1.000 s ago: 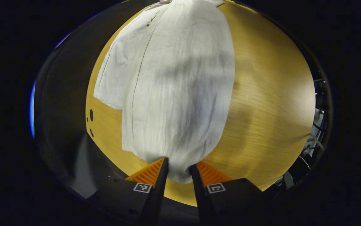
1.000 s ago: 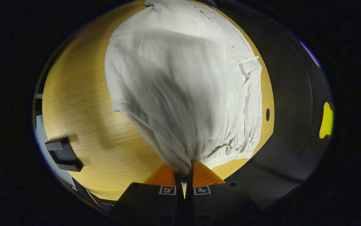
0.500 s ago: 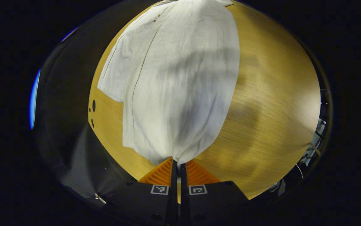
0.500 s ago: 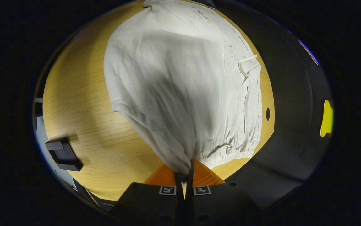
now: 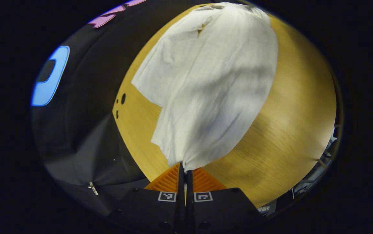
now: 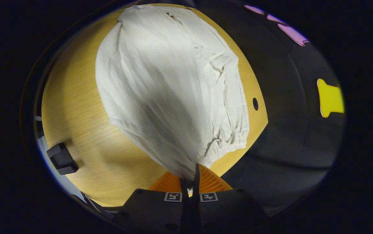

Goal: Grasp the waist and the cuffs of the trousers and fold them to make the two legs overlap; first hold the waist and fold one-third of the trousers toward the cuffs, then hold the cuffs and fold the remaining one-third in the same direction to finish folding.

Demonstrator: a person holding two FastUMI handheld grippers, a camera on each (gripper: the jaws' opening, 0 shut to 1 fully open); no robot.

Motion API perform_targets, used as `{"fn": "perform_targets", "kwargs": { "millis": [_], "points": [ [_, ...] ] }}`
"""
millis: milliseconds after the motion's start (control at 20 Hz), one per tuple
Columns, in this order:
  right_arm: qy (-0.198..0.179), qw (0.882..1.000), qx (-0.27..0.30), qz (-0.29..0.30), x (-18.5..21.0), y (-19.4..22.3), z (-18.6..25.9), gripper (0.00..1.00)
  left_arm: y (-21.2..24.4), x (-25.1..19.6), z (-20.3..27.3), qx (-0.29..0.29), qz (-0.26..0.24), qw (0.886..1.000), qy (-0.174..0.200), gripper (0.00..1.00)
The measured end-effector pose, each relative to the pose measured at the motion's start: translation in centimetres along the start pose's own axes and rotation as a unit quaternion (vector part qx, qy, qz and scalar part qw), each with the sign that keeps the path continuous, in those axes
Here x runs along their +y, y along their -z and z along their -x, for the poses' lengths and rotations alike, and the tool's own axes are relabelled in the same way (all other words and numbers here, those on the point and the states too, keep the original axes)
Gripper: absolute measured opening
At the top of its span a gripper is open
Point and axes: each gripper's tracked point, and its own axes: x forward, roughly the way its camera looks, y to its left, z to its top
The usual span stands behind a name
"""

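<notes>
White trousers (image 5: 212, 81) lie on a wooden table (image 5: 290, 130), one leg over the other. In the left gripper view my left gripper (image 5: 183, 168) is shut on the near cuff edge, which rises off the table to its fingers. The lower leg's cuff (image 5: 147, 87) lies flat to the left. In the right gripper view the trousers (image 6: 170, 87) stretch away from me. My right gripper (image 6: 191, 175) is shut on the gathered waist, which is pulled up from the table. The elastic waistband (image 6: 235, 139) lies to its right.
A black block (image 6: 61, 159) sits at the table's (image 6: 76, 107) left edge in the right gripper view. Small round holes (image 5: 123, 98) (image 6: 255, 104) mark the tabletop near the trousers. Black cloth wall (image 5: 82, 107) hangs close behind the table edge.
My left gripper has shut on the cuff edge. Both grippers have since lifted and tilted, drawing the held cloth up; more of the wall shows in both views.
</notes>
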Motion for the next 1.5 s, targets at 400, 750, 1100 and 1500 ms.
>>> {"fn": "perform_targets", "kwargs": {
  "millis": [400, 750, 1100, 1500],
  "points": [
    [0.039, 0.995, -0.04, -0.083, -5.2, -1.0, 1.2, 0.05, -4.3, 4.3, 3.5, -0.04, 0.066, 0.995, -0.058, 0.05],
    [0.089, 0.976, -0.072, -0.184, -13.5, -4.1, 2.5, 0.05, -10.8, 10.6, 2.0, -0.077, 0.065, 0.991, -0.088, 0.05],
    [0.093, 0.91, -0.11, -0.389, -21.1, -8.1, 1.5, 0.05, -17.5, 16.9, -1.5, -0.131, 0.197, 0.967, -0.09, 0.05],
    [0.078, 0.817, -0.103, -0.563, -25.8, -9.4, 1.6, 0.05, -21.4, 20.0, -11.3, -0.125, 0.345, 0.927, -0.076, 0.05]
  ]
}}
